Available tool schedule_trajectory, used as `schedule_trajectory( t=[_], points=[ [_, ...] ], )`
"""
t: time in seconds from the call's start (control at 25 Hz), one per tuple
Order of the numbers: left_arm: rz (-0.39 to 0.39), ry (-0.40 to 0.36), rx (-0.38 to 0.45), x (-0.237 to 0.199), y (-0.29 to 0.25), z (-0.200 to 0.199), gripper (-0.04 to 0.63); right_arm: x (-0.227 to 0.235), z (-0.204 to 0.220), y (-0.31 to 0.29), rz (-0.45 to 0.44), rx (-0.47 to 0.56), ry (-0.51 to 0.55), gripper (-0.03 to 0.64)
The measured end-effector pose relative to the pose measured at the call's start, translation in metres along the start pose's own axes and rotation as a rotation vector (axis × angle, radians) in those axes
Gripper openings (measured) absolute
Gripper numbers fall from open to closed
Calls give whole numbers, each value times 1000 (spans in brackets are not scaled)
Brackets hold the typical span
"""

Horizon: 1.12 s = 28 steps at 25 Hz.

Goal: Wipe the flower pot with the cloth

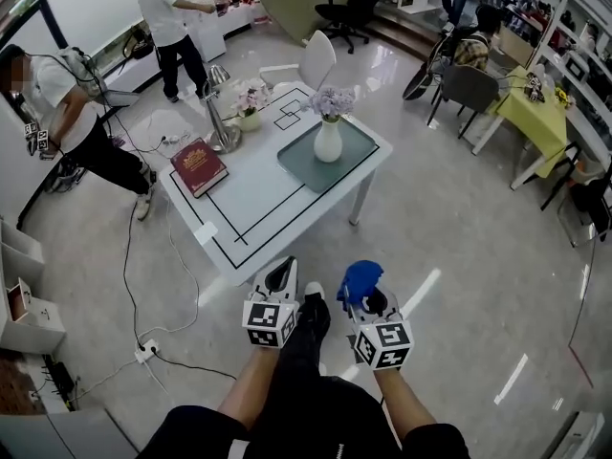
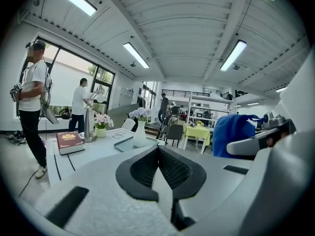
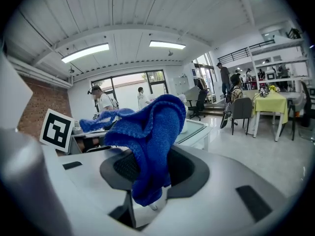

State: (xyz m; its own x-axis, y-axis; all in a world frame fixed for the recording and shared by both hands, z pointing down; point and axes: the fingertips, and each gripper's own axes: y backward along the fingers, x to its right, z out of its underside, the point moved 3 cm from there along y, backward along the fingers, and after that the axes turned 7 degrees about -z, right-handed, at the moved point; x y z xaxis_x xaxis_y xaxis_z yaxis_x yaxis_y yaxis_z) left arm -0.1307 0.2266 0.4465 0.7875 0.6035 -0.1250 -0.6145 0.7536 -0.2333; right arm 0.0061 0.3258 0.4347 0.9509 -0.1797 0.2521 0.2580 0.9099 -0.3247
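Observation:
A white table (image 1: 249,213) stands ahead of me. On it a white vase of pale flowers (image 1: 328,140) rests on a grey-green tray (image 1: 359,156), and a small pale-green flower pot with pink blooms (image 1: 250,118) sits at the back left. Both show far off in the left gripper view: vase (image 2: 140,134), pot (image 2: 101,131). My right gripper (image 1: 365,296) is shut on a bunched blue cloth (image 1: 360,275), which drapes over its jaws (image 3: 147,132). My left gripper (image 1: 281,275) is shut and holds nothing (image 2: 158,154). Both grippers hang short of the table's near edge, over the floor.
A red book (image 1: 198,165) and a silver lamp (image 1: 221,122) lie on the table's left part. A white chair (image 1: 314,60) stands behind it. One person (image 1: 67,113) stands at the left, another (image 1: 170,22) at the back. Cables and a power strip (image 1: 145,352) lie on the floor.

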Motion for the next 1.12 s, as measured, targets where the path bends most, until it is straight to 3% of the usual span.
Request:
schedule_trajectory(
  t=[0.64,0.92,1.12],
  points=[
    [83,10,-24,-39,-264,-51,6,129,-97,-206,-45,-78,43,130],
    [71,26,-48,-61,-319,-58,6,160,-111,-261,-65,-126,56,130],
    [14,41,-80,-79,-335,-52,6,169,-108,-300,-126,-171,63,130]
  ],
)
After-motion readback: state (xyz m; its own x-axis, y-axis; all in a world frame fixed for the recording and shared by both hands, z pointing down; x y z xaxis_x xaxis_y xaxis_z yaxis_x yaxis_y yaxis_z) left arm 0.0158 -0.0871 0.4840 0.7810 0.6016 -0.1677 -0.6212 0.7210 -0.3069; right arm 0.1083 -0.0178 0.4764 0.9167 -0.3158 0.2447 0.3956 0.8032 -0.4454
